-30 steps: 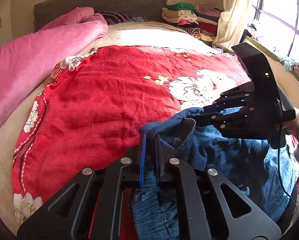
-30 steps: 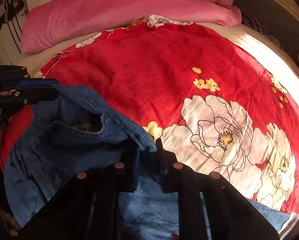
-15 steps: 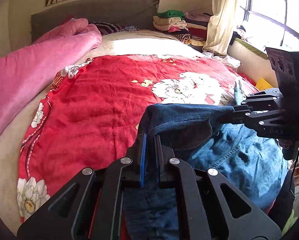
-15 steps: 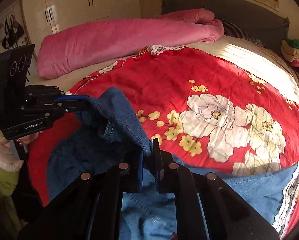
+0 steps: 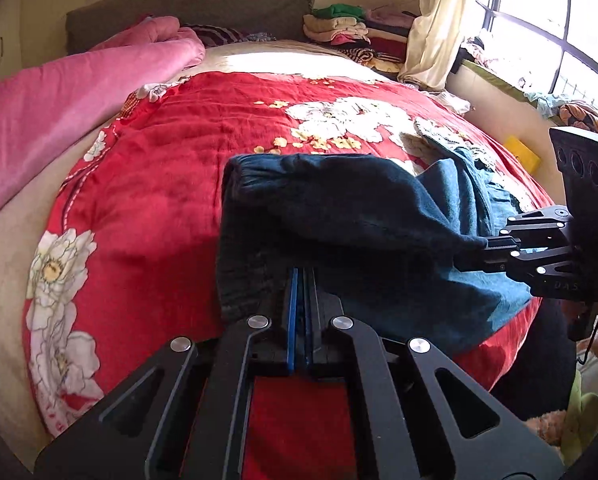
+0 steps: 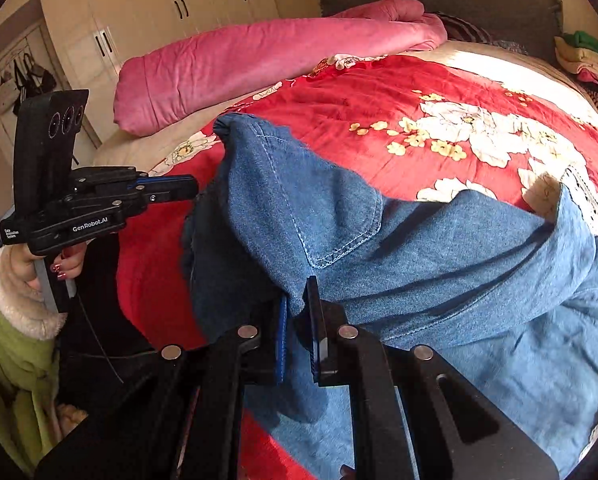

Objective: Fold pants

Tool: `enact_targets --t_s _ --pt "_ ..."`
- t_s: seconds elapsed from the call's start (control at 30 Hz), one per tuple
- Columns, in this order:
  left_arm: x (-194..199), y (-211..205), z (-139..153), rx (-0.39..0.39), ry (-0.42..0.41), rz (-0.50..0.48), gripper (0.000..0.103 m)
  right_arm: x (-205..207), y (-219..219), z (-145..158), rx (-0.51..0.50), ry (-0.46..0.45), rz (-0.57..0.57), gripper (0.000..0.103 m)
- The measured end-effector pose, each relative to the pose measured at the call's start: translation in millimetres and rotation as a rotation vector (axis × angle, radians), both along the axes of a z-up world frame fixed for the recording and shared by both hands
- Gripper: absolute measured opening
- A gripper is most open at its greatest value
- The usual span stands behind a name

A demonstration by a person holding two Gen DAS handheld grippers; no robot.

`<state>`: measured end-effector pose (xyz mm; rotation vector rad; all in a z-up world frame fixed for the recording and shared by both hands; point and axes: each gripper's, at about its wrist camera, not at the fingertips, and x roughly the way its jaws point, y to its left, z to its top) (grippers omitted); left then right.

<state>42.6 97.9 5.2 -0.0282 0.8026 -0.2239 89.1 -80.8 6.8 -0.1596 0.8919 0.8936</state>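
L gripper: jaws nearly together, blue pads pinched on dark denim edge of the pants. Cloth rises from the tips, drapes fwd and to the right, lifted off the red floral quilt at this end. R gripper: jaws narrow w/ a fold of denim clamped between them, just below the back pocket. Pants stretch between the two tools, waistband end held up, rest trailing down onto the quilt to the right.

L view shows R gripper side-on at right, tips buried in cloth; denim reads dark, shaded. Farther: window, curtain, stack of folded clothes by the headboard.

R view shows what L doesn't: L gripper side-on at left, tips at the cloth edge, contact itself not clear from here; the hand on its grip w/ painted nails, green fleece-cuffed sleeve; pocket stitching lit bright blue; lace-trimmed leg end on the quilt at far right. Beyond: pink duvet rolled along the bed's far side, wardrobe doors behind.
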Motion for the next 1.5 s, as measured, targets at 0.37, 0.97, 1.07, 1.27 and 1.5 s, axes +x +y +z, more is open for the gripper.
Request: enact_targets --t_s 0.37,0.97,1.07,1.27,1.5 --pt "-10 -1 22 -0.204 0.027 -0.03 0.077 -42 0 -23 -0.04 -0.057 0.01 0.008" --pt "12 23 0 -0.329 0.141 0.148 0.0 -49 -11 -15 0.017 -0.085 -0.015 0.008" --pt "-12 39 -4 -0.336 0.144 0.18 0.0 -47 -11 -22 0.006 -0.074 -0.023 0.009" --pt "9 44 7 -0.384 0.111 0.157 0.014 -46 -11 -18 0.034 -0.071 -0.029 0.009" --pt "58 11 16 -0.236 0.1 0.102 0.059 -44 -18 -13 0.055 -0.061 -0.041 0.009"
